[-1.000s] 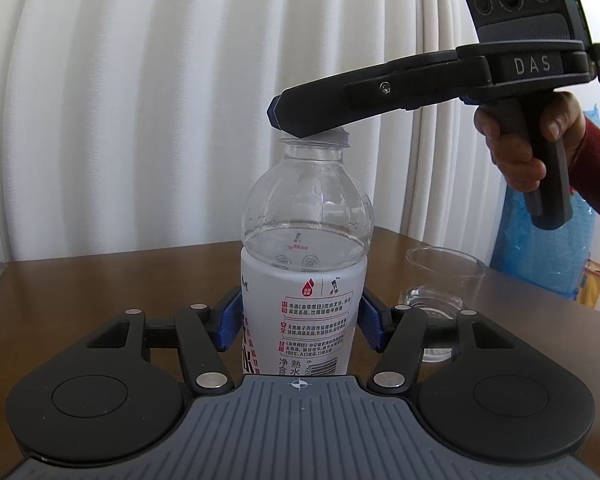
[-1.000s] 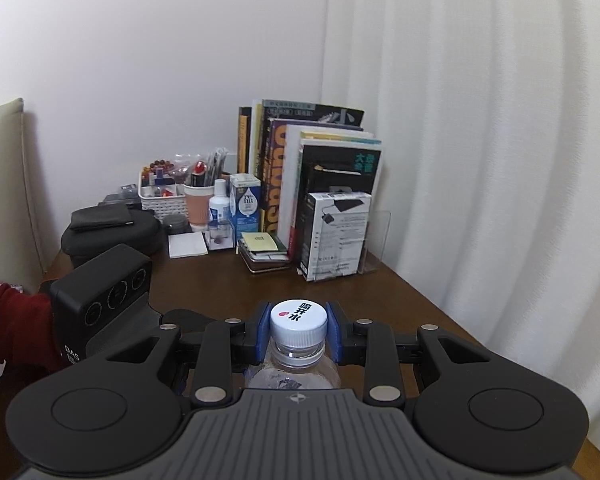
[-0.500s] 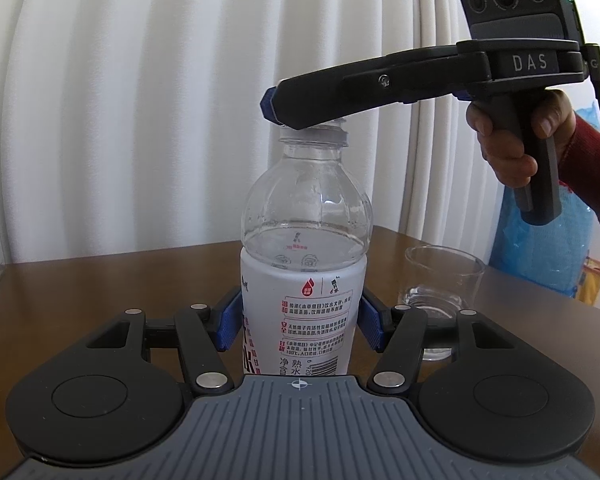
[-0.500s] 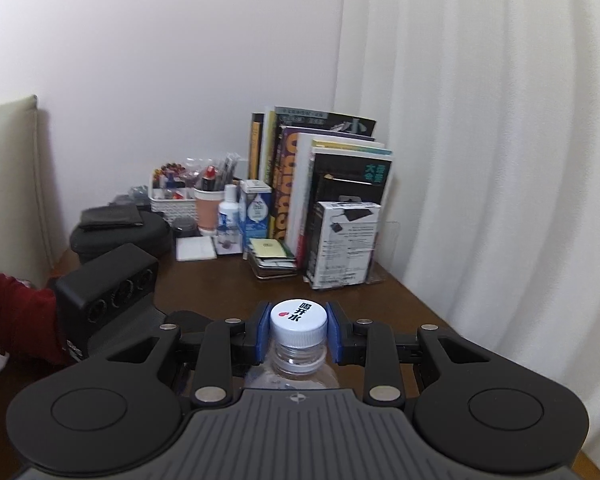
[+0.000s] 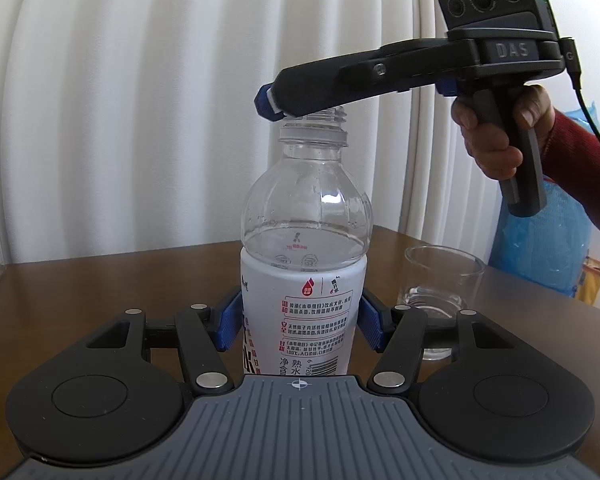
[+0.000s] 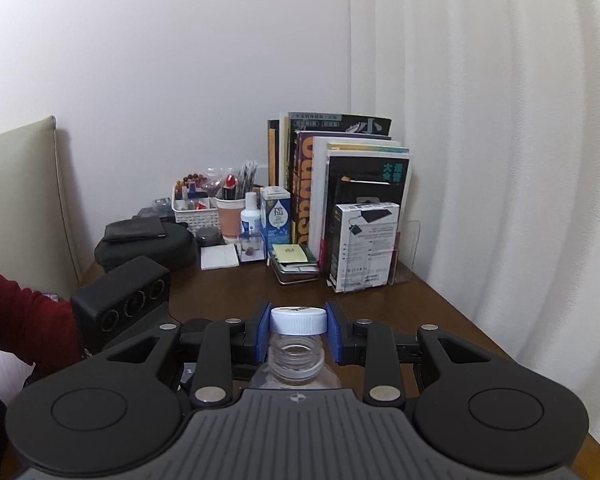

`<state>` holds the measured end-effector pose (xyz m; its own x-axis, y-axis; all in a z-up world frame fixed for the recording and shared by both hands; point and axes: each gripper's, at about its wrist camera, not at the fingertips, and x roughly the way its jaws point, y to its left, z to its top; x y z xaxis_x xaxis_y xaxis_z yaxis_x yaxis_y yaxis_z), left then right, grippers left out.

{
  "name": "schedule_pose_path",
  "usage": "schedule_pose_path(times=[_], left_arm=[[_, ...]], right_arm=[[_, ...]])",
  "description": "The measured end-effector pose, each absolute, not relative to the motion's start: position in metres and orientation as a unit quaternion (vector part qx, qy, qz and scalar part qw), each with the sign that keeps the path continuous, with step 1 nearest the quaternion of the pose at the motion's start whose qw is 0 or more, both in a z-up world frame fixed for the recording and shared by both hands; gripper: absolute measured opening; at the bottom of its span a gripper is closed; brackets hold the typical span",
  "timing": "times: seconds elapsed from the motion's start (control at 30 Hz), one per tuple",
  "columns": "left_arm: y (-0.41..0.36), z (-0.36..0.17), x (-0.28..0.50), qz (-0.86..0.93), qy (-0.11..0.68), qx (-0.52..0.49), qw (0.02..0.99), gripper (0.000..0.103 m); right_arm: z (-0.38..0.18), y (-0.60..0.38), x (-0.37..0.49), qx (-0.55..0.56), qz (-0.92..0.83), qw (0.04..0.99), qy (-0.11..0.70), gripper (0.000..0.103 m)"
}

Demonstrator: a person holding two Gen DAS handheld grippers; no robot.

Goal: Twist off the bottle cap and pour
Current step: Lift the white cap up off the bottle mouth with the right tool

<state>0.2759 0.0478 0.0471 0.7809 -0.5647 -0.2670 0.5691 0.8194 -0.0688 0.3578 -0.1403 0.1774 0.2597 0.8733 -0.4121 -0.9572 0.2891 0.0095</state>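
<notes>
A clear water bottle [image 5: 304, 280] with a white label stands upright on the brown table, partly filled. My left gripper [image 5: 300, 322] is shut on its labelled body. My right gripper [image 6: 299, 330] is shut on the white cap [image 6: 299, 320], held just above the bare threaded neck [image 6: 296, 358]. From the left wrist view, the right gripper [image 5: 274, 106] reaches in from the right over the neck [image 5: 314, 126], and the cap is mostly hidden between its fingers. An empty clear glass [image 5: 444, 284] stands to the right of the bottle.
A white curtain hangs behind the table [image 5: 100, 280]. A blue plastic bag [image 5: 540, 248] lies at the far right. In the right wrist view, books [image 6: 340, 192], boxes, a pen basket [image 6: 194, 208] and a black case [image 6: 148, 246] crowd the table's far end.
My right gripper has lifted with the cap, so the cap is off and the bottle's threaded neck now shows below it. The left gripper and bottle have stayed still.
</notes>
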Motion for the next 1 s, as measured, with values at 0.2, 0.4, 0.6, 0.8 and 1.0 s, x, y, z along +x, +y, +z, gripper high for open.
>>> schedule_pose_path(times=[0.2,0.4,0.6,0.8,1.0], left_arm=[[0.047,0.048,0.272,-0.300,0.138,0.010,0.944,0.059],[0.046,0.049,0.272,-0.299,0.138,0.012,0.944,0.059],[0.048,0.049,0.276,-0.300,0.138,0.012,0.944,0.059],[0.049,0.050,0.276,-0.298,0.139,0.011,0.944,0.060],[0.053,0.053,0.275,-0.284,0.139,0.001,0.949,0.072]], right_arm=[[0.183,-0.144,0.360,-0.101,0.585,0.789,0.158,0.032],[0.192,-0.147,0.359,-0.098,0.570,0.802,0.147,0.032],[0.195,-0.151,0.359,-0.094,0.538,0.825,0.145,0.032],[0.197,-0.155,0.358,-0.091,0.515,0.841,0.140,0.032],[0.203,-0.169,0.345,-0.072,0.446,0.882,0.133,0.032]])
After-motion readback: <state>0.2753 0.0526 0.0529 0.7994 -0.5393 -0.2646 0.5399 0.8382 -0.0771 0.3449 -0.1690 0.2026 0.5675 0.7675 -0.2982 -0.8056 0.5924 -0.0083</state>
